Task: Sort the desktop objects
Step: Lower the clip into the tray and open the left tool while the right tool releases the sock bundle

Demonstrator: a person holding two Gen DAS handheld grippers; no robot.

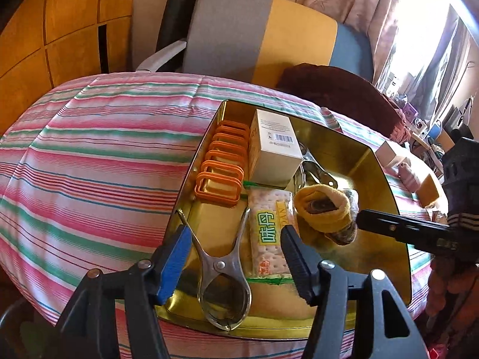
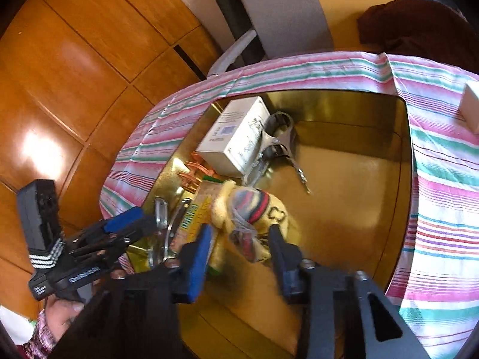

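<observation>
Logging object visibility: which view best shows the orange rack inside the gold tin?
The left wrist view: the orange rack stands sharp and whole along the gold tin's left wall. The right wrist view catches only a blurred orange sliver beside the white box.

- shiny gold square metal tin [image 1: 386, 179]
- pink, white and green striped tablecloth [image 1: 89, 155]
- bright orange plastic ring rack [image 1: 223, 161]
- plain white cardboard box [image 1: 277, 146], black barcode
- mustard-yellow rolled sock [image 1: 324, 206]
- silver metal clip [image 1: 223, 272]
- cracker packet [image 1: 268, 239], green lettering

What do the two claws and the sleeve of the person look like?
Each claw is black plastic with silver screws at the joints. The left claw and right claw each have one blue pad and one black ribbed pad. The sleeve is pink patterned fabric.
</observation>
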